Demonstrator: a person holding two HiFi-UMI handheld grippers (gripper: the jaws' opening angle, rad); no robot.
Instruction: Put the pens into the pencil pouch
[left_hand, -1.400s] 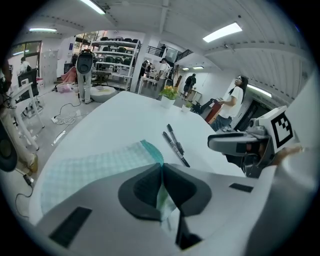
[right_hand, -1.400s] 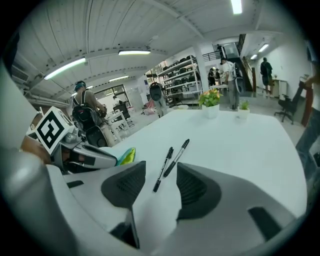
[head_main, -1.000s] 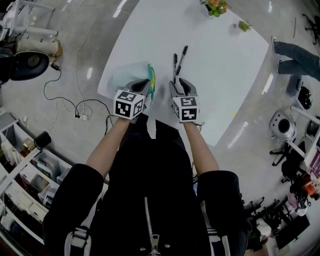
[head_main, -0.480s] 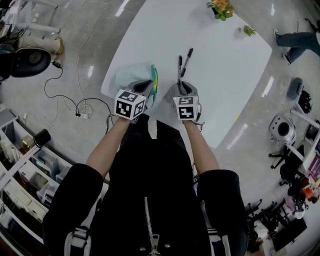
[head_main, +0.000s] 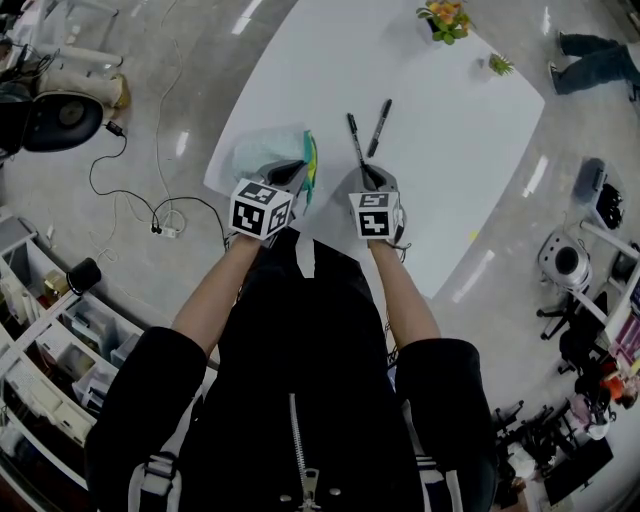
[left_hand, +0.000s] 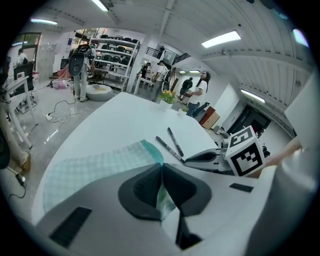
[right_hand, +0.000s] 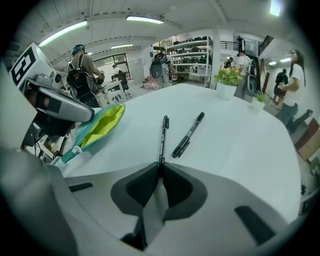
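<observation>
Closing over the last second, the right gripper (head_main: 367, 173) drew its dark, ribbed fingers (right_hand: 140, 187) in around the near end of a slim black pen (right_hand: 162, 137), which now sat pinched between them. Its far end lay on the smooth white bench (head_main: 450, 180). The left gripper (head_main: 288, 170) had kept its place, with its fingers (left_hand: 142, 187) pressed together on the edge of the pencil pouch (head_main: 268, 148).

Soft and flat, the pouch was made of pale fabric with a fine check, and a teal zip ran along its edge. Seen from the right gripper view, its mouth (right_hand: 100, 125) gaped beside the left gripper and showed only a bright yellow-green lining. Both pens lay outside the pouch, on its right in the head view. The pinched one was nearer to it. The second pen (head_main: 379, 114), also thin, black and capped, lay just beyond that one, loose on the bench and slanting away from the pouch. At the bench's far edge, well apart from the pouch, stood a potted plant (head_main: 445, 18) with orange flowers and a smaller green one (head_main: 500, 64).
</observation>
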